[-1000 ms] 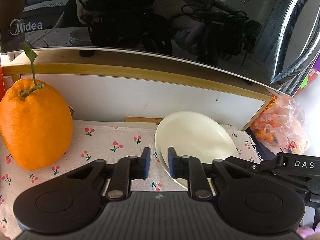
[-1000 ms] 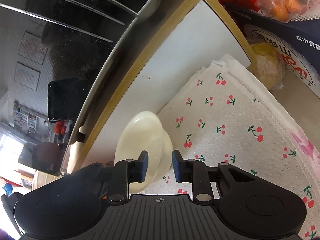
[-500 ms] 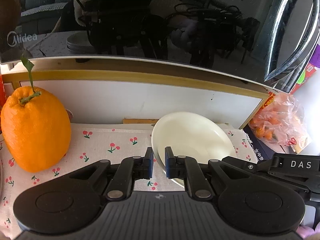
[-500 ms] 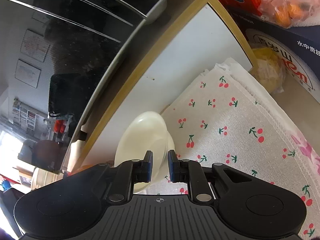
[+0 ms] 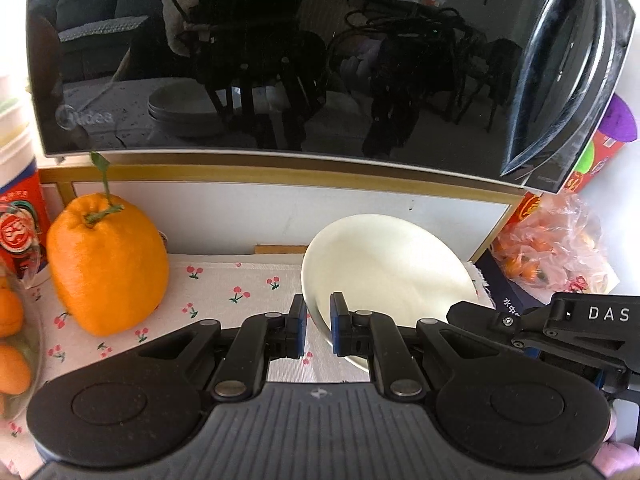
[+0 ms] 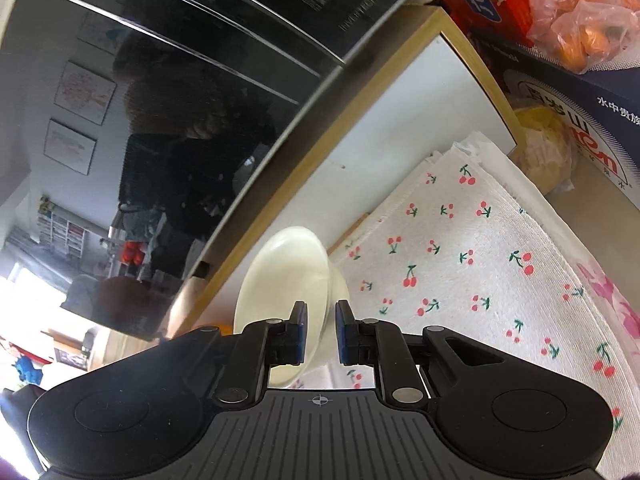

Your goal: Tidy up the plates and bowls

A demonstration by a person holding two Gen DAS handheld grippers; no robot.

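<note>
Microwave [image 5: 280, 60], black glass door, fills the top of the left wrist view from 10 to 2 o'clock; it stands on a white shelf edged in wood [image 5: 280, 216]. In front of it the table is covered by a cherry-print cloth [image 6: 460, 264].

Large orange [image 5: 106, 264] with stem and leaf sits on the cloth at 9 o'clock in the left wrist view, well apart from the dish. Bag of small oranges [image 5: 548, 244] at 3 o'clock, on a dark box.

Cream plate [image 5: 384, 264], shallow, lies right of centre, near the shelf face. Left hand-held gripper [image 5: 318, 330] is clamped on its near left rim. Right hand-held gripper [image 6: 320, 332] is clamped on the opposite rim; in the right wrist view the plate [image 6: 288, 272] shows edge-on at 6 o'clock. Right jaws have just been closing, with the rim between them. Plate appears tipped, its underside off the cloth on one side; whether it is wholly clear I cannot tell.

Risks, judged:
- Glazed rim, thin bite on both sides. If the two hands drift apart or twist unevenly, one grip could slip and the plate would swing from the other.
- Microwave overhang is close above; a steep lift could knock the far rim against it.
</note>
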